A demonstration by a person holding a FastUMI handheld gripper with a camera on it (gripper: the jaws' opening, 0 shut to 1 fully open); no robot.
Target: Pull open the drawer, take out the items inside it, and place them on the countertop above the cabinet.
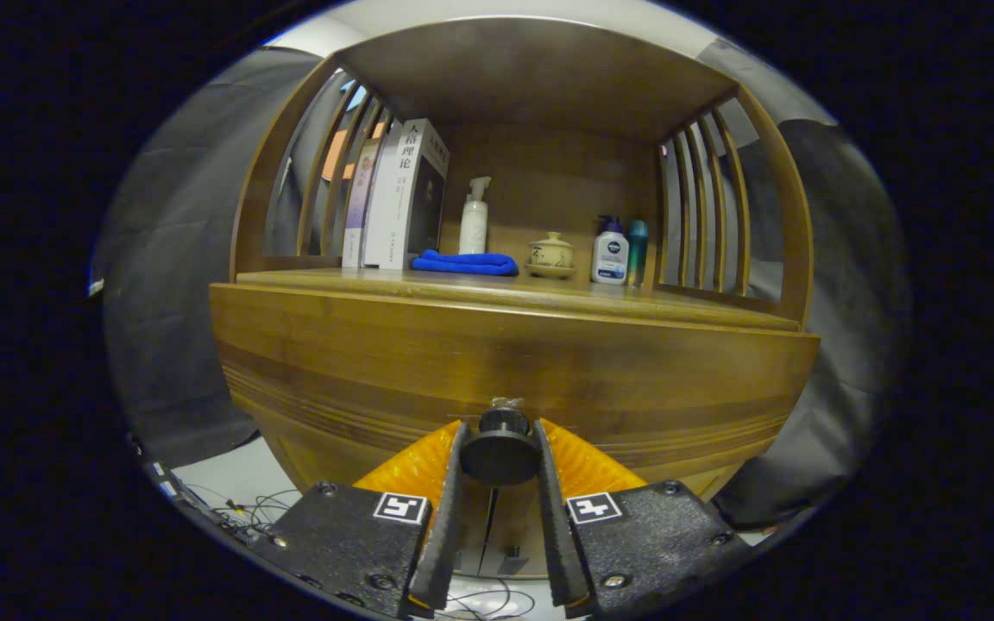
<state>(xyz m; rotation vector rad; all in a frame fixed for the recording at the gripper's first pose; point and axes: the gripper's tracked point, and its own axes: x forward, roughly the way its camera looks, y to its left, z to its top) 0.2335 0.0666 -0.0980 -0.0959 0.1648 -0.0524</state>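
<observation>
countertop point(497, 293): three bottles, maybe three books; claw point(499, 453) clamps drawer knob point(499, 453).

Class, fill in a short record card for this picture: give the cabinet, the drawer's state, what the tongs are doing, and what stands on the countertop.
cabinet: wooden cabinet with slatted sides
drawer: drawer front looks shut
knob: dark round knob between the fingers
tongs: tongs closed on the knob, both fingers against it
countertop: books, spray bottle, blue cloth, lidded cup, lotion bottle, teal bottle
</observation>
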